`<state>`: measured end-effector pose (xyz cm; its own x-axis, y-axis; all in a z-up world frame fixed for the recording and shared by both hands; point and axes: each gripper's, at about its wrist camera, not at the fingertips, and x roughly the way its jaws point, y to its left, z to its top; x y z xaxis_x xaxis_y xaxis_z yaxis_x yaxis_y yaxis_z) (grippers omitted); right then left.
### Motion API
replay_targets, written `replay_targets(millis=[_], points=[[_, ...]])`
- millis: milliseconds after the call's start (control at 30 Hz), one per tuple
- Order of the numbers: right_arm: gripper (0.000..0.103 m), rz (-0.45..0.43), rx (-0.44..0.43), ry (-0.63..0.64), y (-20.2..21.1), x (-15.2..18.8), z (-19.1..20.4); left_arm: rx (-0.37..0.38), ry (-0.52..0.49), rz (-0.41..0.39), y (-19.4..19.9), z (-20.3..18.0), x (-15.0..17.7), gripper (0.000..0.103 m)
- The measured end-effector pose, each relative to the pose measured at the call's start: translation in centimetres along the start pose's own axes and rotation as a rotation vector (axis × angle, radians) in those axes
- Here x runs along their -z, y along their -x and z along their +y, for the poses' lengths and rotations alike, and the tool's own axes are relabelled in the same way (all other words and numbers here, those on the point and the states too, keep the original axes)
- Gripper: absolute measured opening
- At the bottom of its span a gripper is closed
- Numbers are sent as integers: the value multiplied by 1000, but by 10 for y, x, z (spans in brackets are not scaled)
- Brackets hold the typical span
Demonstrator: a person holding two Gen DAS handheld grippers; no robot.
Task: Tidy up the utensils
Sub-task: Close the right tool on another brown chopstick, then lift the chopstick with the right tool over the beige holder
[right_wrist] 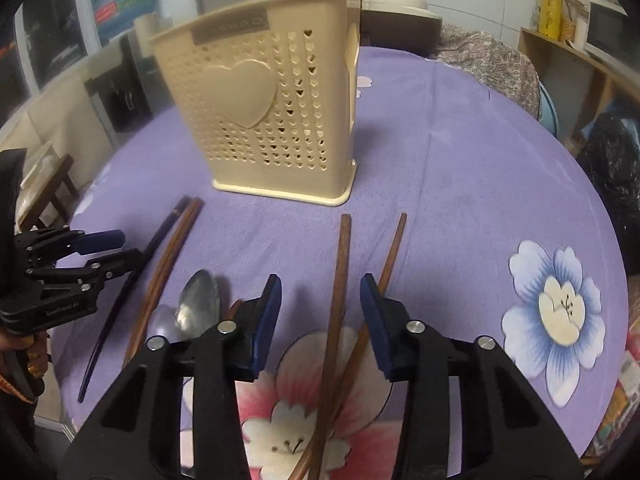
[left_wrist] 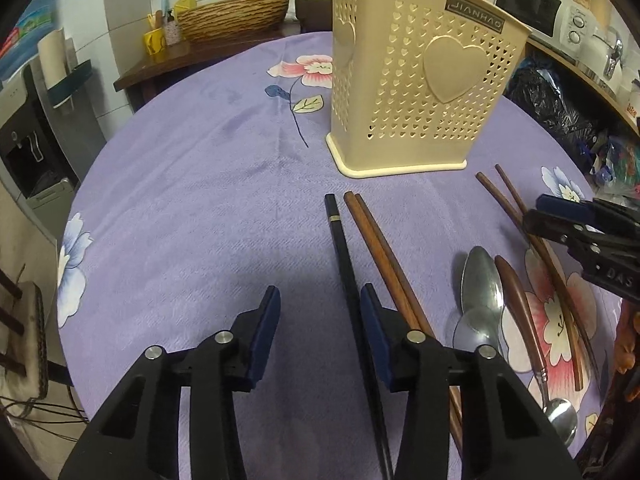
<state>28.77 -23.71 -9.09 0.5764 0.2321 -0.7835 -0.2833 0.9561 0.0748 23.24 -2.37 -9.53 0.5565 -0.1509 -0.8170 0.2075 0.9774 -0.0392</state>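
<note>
The cream utensil holder, the fixed point on this table, loses its top to the upper edge of the left wrist view, so its contents stay unseen there. In the right wrist view its label is too blurred to read. Nearer the camera than the holder, the black chopstick and the brown pair pass behind the left gripper's right finger. The spoon handles run toward the frame's lower right rim; how many spoons overlap is unclear.

Perforated plastic holder, matt cloth, shiny metal spoon.
</note>
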Motion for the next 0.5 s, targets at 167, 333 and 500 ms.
replay_targets(millis=[167,333,500], points=[[33,43,22,-9,-17,-9,-2,-5,-2,9,-7,-3,-9,35],[29,67,20,-23,-26,-13,-6,-13,-12,19,-14,-9,-19,31],[23,87,23,-50,-35,-20,-11,-31,-25,25,-24,-15,-32,20]])
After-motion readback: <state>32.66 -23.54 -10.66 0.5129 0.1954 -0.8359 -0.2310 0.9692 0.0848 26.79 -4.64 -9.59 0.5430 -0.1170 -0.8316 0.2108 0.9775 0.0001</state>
